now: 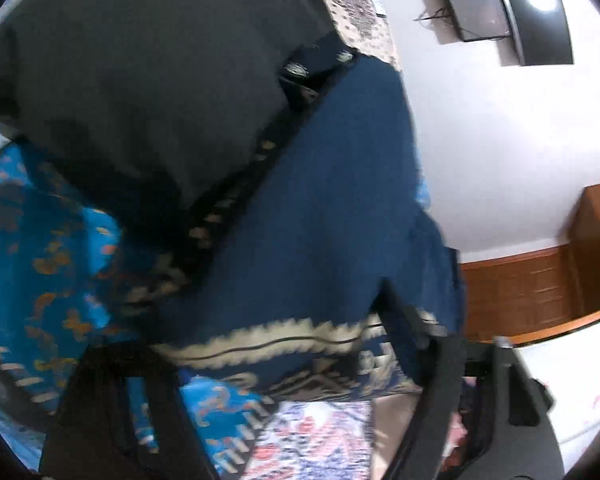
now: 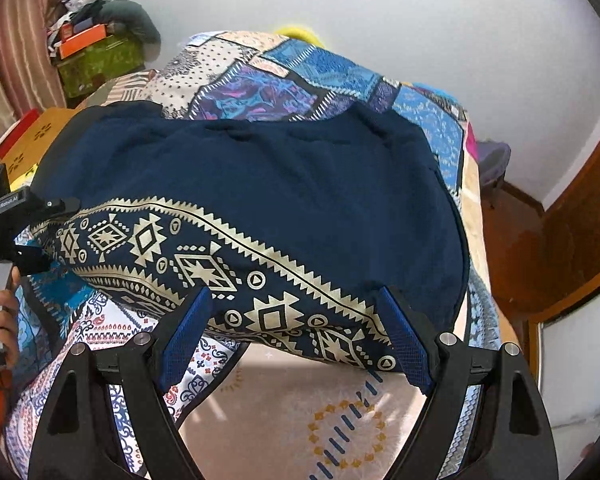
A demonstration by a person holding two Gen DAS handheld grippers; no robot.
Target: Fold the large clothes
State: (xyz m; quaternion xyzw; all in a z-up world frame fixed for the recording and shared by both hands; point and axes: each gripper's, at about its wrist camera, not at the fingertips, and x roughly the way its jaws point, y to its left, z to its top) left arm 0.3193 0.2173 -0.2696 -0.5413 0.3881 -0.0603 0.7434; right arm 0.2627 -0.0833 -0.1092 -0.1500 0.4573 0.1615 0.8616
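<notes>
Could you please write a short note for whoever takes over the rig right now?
Left gripper: at the garment's left hem; the blurred left wrist view does not show whether it grips.
Right gripper: open, blue pads either side of the patterned hem, not closed on it.
Garment: navy, gold border, spread across the patchwork bedspread.
Done: it looks laid out, perhaps folded once; I cannot tell for certain.
Left: probably close the right gripper on the hem, confirm the left grip, then fold the hem toward the far edge.
</notes>
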